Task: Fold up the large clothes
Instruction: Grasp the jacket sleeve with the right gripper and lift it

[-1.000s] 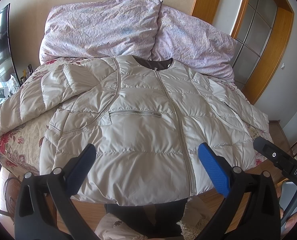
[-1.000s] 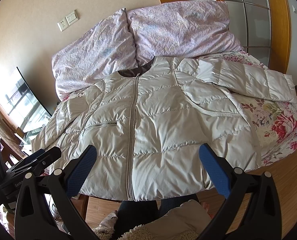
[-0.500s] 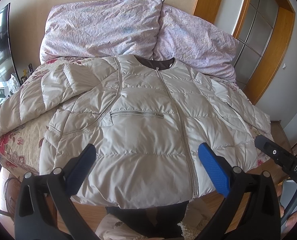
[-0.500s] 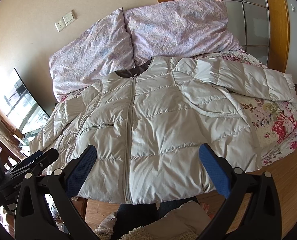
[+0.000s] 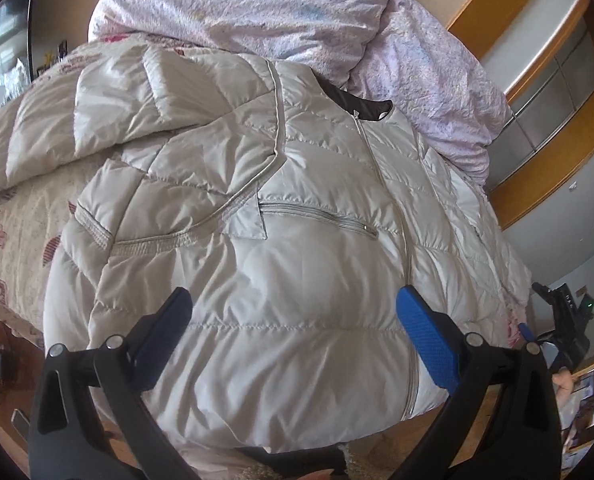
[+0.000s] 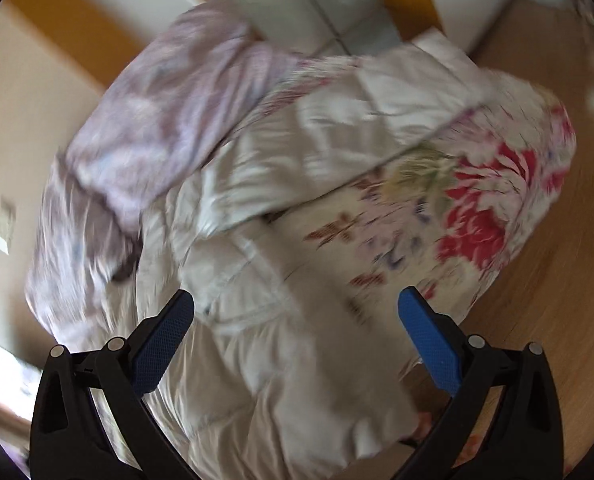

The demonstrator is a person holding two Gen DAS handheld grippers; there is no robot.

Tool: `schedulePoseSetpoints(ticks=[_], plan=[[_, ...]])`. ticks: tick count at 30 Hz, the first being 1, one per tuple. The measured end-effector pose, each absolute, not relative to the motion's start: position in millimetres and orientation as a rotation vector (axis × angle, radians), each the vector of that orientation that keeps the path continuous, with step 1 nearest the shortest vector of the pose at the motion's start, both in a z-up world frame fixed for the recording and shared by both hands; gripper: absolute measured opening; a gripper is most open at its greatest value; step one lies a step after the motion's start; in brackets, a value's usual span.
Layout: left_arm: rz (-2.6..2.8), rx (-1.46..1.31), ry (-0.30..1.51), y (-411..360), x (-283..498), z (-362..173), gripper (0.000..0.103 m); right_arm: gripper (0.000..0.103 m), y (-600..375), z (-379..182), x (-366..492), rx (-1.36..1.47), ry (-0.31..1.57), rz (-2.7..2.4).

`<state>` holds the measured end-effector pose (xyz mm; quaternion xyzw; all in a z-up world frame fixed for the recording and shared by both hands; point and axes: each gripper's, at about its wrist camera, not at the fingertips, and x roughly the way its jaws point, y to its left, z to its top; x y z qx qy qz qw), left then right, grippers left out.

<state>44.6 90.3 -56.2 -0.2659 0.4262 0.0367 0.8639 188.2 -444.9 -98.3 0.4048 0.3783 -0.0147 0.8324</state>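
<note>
A pale beige quilted jacket (image 5: 297, 240) lies front up and zipped on the bed, collar toward the pillows, one sleeve (image 5: 49, 136) spread out to the left. My left gripper (image 5: 293, 312) hovers open just above its lower front, nothing between the blue pads. In the blurred right wrist view the same jacket (image 6: 289, 340) fills the lower middle, its other sleeve (image 6: 337, 128) stretched across the floral cover. My right gripper (image 6: 297, 312) stands open over the jacket's right side, holding nothing. The right gripper (image 5: 565, 320) also shows at the left wrist view's right edge.
Two lilac pillows (image 5: 297, 12) lean against the wall at the bed's head. A floral bed cover (image 6: 477, 208) shows beside the jacket. Wooden floor (image 6: 557, 280) lies to the right, a wood-framed door (image 5: 549, 92) behind. A person's hand (image 5: 563, 384) is at the right edge.
Both grippers have dropped closer to the jacket. The right one has swung sharply to the right, toward the jacket's right side and sleeve, so its view is blurred. Both stay open.
</note>
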Motion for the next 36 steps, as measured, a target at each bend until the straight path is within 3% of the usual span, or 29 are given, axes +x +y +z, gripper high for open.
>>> schedulePoseSetpoints(ticks=[3,7,14,17,19,22,28,36], plan=[[0.035,-0.677,0.878,113,51,-67,0.101,0.092,-493,-117,203,1.041,0.786,-0.088],[0.019,-0.793,0.830,138,54,-75,0.101,0.073,-536,-131,221,1.150,0.749,-0.176],[0.118,-0.742,0.705,170,52,-67,0.101,0.056,-579,-154,242,1.269,0.704,-0.256],[0.153,-0.765,0.681,185,53,-70,0.101,0.042,-584,-159,250,1.265,0.702,-0.266],[0.165,-0.778,0.677,194,52,-73,0.101,0.025,-587,-161,255,1.261,0.712,-0.285],[0.166,-0.792,0.676,205,49,-77,0.101,0.012,-580,-139,261,1.151,0.696,-0.313],[0.201,-0.789,0.544,220,27,-75,0.101,0.009,-525,-44,282,0.783,0.576,-0.275],[0.255,-0.803,0.539,240,11,-73,0.101,0.009,-346,57,295,0.461,0.469,0.163]])
